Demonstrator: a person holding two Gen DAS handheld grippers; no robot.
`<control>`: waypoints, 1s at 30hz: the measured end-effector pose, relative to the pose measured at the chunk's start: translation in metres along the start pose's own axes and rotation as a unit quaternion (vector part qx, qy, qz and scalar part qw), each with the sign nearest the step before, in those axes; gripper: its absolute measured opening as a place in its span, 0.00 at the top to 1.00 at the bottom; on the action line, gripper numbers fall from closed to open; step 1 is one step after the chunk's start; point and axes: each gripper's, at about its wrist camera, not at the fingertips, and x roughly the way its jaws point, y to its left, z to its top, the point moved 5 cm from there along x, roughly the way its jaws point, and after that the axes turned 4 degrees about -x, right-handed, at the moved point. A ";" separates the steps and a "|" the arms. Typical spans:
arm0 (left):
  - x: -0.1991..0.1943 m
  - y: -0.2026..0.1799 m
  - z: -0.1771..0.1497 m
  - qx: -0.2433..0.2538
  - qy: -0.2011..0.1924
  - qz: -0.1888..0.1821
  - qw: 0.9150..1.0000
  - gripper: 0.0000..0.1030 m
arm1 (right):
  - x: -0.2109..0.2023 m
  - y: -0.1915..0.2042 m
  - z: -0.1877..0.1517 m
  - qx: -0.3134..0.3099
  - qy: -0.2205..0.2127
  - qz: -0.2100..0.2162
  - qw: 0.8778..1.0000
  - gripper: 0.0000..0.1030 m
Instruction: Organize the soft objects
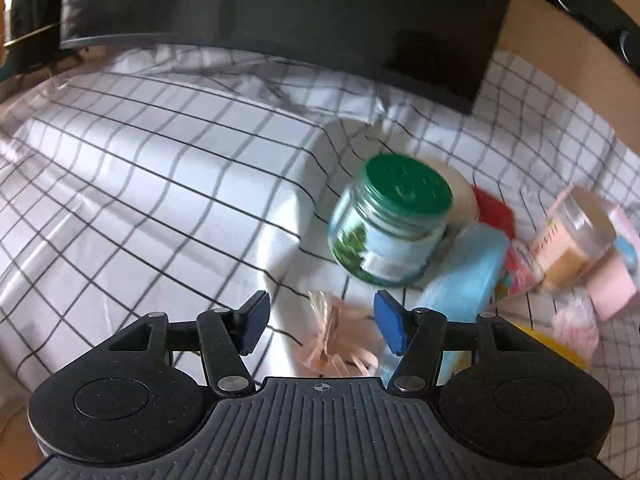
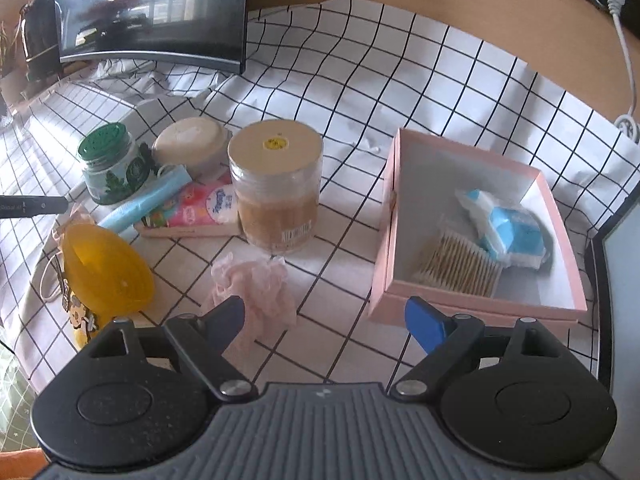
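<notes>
On the checked cloth (image 2: 360,92) covering the table, the left gripper (image 1: 320,322) hangs with its blue fingers (image 1: 252,326) apart, a pale pink tasselled soft piece (image 1: 336,332) lying on the cloth between them; the pads do not press on it. Just beyond it stands a green-lidded jar (image 1: 390,220), blurred, with a light blue packet (image 1: 464,280) leaning at its right.

In the right wrist view, the far left holds a dark monitor (image 2: 152,12). Nearer, at the left edge, is a yellow cup (image 2: 106,268) with a cartoon charm. Behind it stand the green-lidded jar (image 2: 110,168), a beige round lidded pot (image 2: 192,144), the blue packet and a pink printed tissue pack (image 2: 192,212), all crowded together. Right of these rises a clear tub of cotton swabs (image 2: 276,188) with a tan lid. Just near of the tub lies a pink lacy scrunchie (image 2: 256,292), at the right gripper's (image 2: 324,318) left finger. That gripper's fingers are spread wide and hold nothing. To the right sits an open pink box (image 2: 384,240), containing a bundle of cotton swabs (image 2: 460,264) and a blue-and-white wipes pack (image 2: 508,232).
</notes>
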 end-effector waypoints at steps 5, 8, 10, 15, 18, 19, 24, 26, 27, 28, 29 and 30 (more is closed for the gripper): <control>0.014 -0.017 -0.010 0.044 0.022 0.013 0.999 0.72 | -0.001 0.008 -0.003 -0.006 0.001 0.005 1.000 0.15; 0.022 -0.018 -0.011 0.049 0.036 0.020 0.998 0.75 | -0.002 0.011 -0.006 -0.009 0.001 0.009 1.000 0.15; 0.027 -0.015 -0.016 0.056 0.050 0.021 0.997 0.76 | -0.002 0.012 -0.007 -0.009 0.003 0.010 1.000 0.15; 0.027 -0.015 -0.016 0.070 0.057 0.012 0.996 0.75 | -0.004 0.012 -0.003 0.008 0.001 0.014 1.000 0.15; 0.024 -0.008 -0.014 0.025 0.060 -0.002 0.998 0.76 | -0.010 0.018 0.016 0.029 -0.013 0.031 0.999 0.15; 0.024 -0.007 -0.015 0.025 0.058 -0.006 0.998 0.75 | -0.012 0.023 0.026 0.039 -0.017 0.042 0.998 0.15; 0.019 -0.004 -0.019 0.041 0.044 -0.025 0.998 0.84 | 0.013 0.051 0.073 0.137 0.039 0.149 0.979 0.16; 0.017 0.002 -0.019 0.019 0.041 -0.046 0.998 0.86 | 0.035 0.066 0.085 0.177 0.086 0.189 0.962 0.27; 0.014 0.005 -0.019 0.009 0.033 -0.054 0.998 0.87 | 0.047 0.076 0.088 0.191 0.110 0.203 0.954 0.38; 0.010 0.009 -0.019 0.005 0.025 -0.059 0.998 0.87 | 0.058 0.087 0.092 0.196 0.132 0.213 0.948 0.43; 0.006 0.013 -0.017 0.001 0.016 -0.064 0.998 0.87 | 0.066 0.100 0.093 0.190 0.148 0.215 0.947 0.46; 0.002 0.017 -0.016 -0.003 0.008 -0.070 0.997 0.87 | 0.074 0.111 0.095 0.181 0.159 0.206 0.948 0.46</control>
